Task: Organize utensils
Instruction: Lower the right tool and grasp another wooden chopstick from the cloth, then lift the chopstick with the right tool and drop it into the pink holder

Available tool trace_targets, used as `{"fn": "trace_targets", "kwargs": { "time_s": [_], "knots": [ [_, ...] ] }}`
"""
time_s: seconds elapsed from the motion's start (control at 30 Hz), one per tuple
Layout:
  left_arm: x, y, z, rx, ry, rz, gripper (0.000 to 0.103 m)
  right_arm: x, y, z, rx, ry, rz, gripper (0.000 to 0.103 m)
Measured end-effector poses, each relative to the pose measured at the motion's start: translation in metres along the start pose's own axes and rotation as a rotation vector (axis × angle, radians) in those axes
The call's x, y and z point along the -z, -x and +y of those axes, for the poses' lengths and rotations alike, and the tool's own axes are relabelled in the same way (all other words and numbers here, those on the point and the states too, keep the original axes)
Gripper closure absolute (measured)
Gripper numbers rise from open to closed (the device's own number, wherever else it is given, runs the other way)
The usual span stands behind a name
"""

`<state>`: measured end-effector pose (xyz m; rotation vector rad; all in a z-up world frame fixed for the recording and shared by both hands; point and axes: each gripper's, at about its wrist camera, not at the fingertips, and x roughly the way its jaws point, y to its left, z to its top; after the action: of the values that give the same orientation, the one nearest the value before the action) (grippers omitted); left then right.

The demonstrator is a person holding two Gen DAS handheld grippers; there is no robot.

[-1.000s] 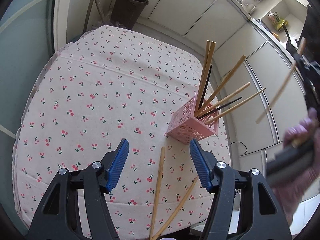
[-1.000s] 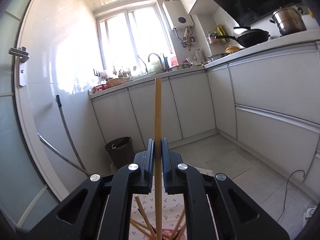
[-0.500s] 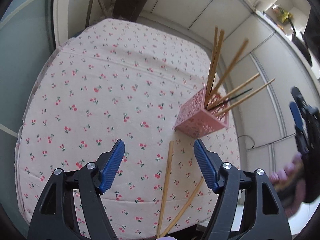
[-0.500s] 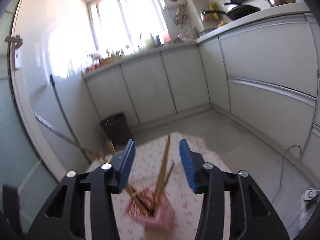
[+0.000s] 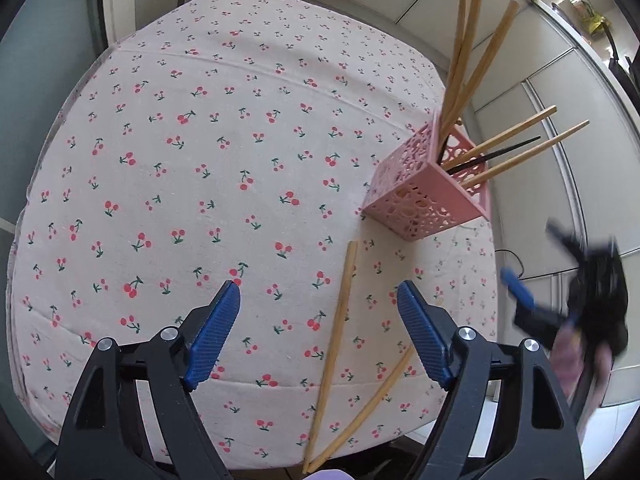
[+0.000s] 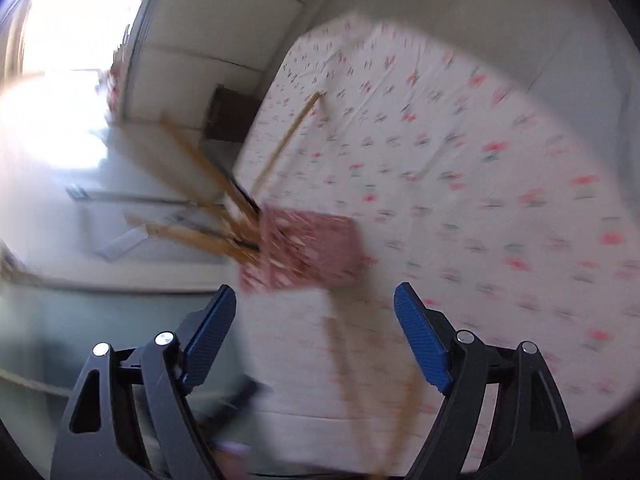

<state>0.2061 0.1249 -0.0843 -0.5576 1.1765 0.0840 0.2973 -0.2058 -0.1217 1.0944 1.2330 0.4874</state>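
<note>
Sorting chopsticks on the cherry-cloth bench [image 5: 200,140] | pink basket [image 5: 424,196] stands near the right edge, sticks leaning out so ends stay reachable | left hand-held gripper [image 5: 318,320] wide apart above two loose chopsticks [image 5: 336,344], seemingly lining up a pick; right hand-held gripper [image 6: 314,332] wide, holding nothing, view blurred

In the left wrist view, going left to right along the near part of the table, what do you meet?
Left gripper's left finger → straighter wooden chopstick → slanted wooden chopstick → left gripper's right finger → blurred right gripper.
</note>
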Motion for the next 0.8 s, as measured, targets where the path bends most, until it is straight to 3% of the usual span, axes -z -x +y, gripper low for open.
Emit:
{"fn": "trace_targets", "kwargs": {
  "time_s": [0.1, 0.17, 0.33, 0.43, 0.5, 0.57, 0.63, 0.67, 0.7, 0.8],
  "knots": [
    [-0.001, -0.011, 0.003, -0.039, -0.002, 0.022, 0.026, -0.048, -0.031, -0.012, -0.220, -0.100, 0.023, 0.024],
    [-0.003, -0.020, 0.003, -0.051, 0.000, 0.047, 0.026, -0.073, -0.055, -0.016, -0.291, -0.131, 0.051, 0.024],
    [-0.006, -0.035, -0.008, -0.068, -0.050, 0.078, 0.026, -0.129, -0.111, -0.034, -0.248, -0.171, 0.075, 0.024],
    [-0.007, -0.041, -0.014, -0.082, -0.087, 0.088, 0.026, -0.153, -0.139, -0.031, -0.322, -0.185, 0.125, 0.028],
    [-0.008, -0.047, -0.015, -0.085, -0.097, 0.102, 0.025, -0.164, -0.159, -0.019, -0.324, -0.164, 0.157, 0.028],
    [-0.008, -0.054, -0.013, -0.101, -0.100, 0.123, 0.025, -0.169, -0.181, -0.008, -0.320, -0.161, 0.206, 0.036],
    [-0.008, -0.061, -0.008, -0.116, -0.092, 0.142, 0.025, -0.174, -0.201, -0.002, -0.271, -0.141, 0.247, 0.079],
    [-0.009, -0.063, -0.007, -0.119, -0.089, 0.146, 0.025, -0.175, -0.208, 0.000, -0.241, -0.120, 0.242, 0.086],
    [-0.010, -0.065, -0.005, -0.124, -0.083, 0.151, 0.025, -0.176, -0.213, 0.003, -0.226, -0.098, 0.229, 0.093],
    [-0.012, -0.068, -0.004, -0.128, -0.080, 0.151, 0.025, -0.184, -0.215, 0.008, -0.282, -0.079, 0.177, 0.094]
  ]
}}
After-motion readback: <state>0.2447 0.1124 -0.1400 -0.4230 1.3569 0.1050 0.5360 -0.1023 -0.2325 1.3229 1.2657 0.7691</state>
